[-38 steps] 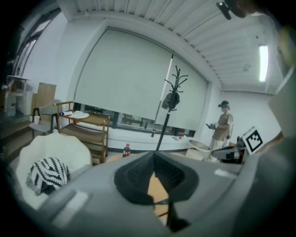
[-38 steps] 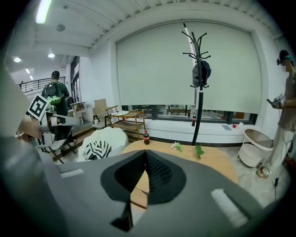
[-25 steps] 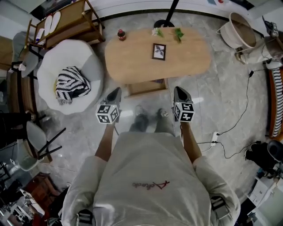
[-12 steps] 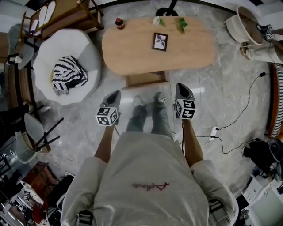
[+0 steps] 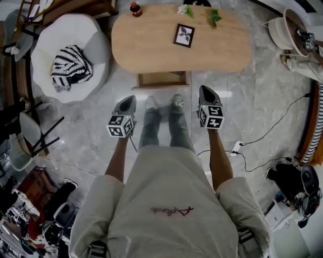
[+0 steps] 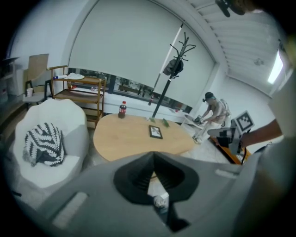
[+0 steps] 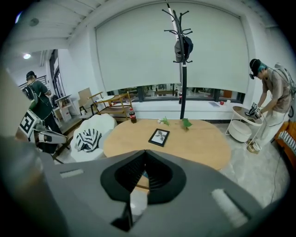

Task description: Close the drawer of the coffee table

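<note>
The oval wooden coffee table (image 5: 151,48) fills the top of the head view, with its drawer (image 5: 161,79) pulled out toward me from under the near edge. My left gripper (image 5: 130,100) hangs over the floor to the drawer's lower left, shut and empty. At the drawer's lower right, my right gripper (image 5: 204,90) is likewise shut with nothing in it. Neither touches the drawer. In the left gripper view the shut left gripper (image 6: 154,155) points at the coffee table (image 6: 134,136). The right gripper (image 7: 145,152) faces the coffee table (image 7: 185,139) in its own view.
On the table stand a cola bottle (image 5: 135,8), a picture frame (image 5: 184,35) and green sprigs (image 5: 214,16). A white beanbag chair (image 5: 96,48) with a striped cushion (image 5: 70,68) sits at the left. A cable and power strip (image 5: 234,147) lie on the floor at the right. Another person (image 7: 270,92) bends at the far right.
The table and drawer have slid toward the top of the head view, with more floor between them and my feet. Both grippers have sunk a little and stay shut.
</note>
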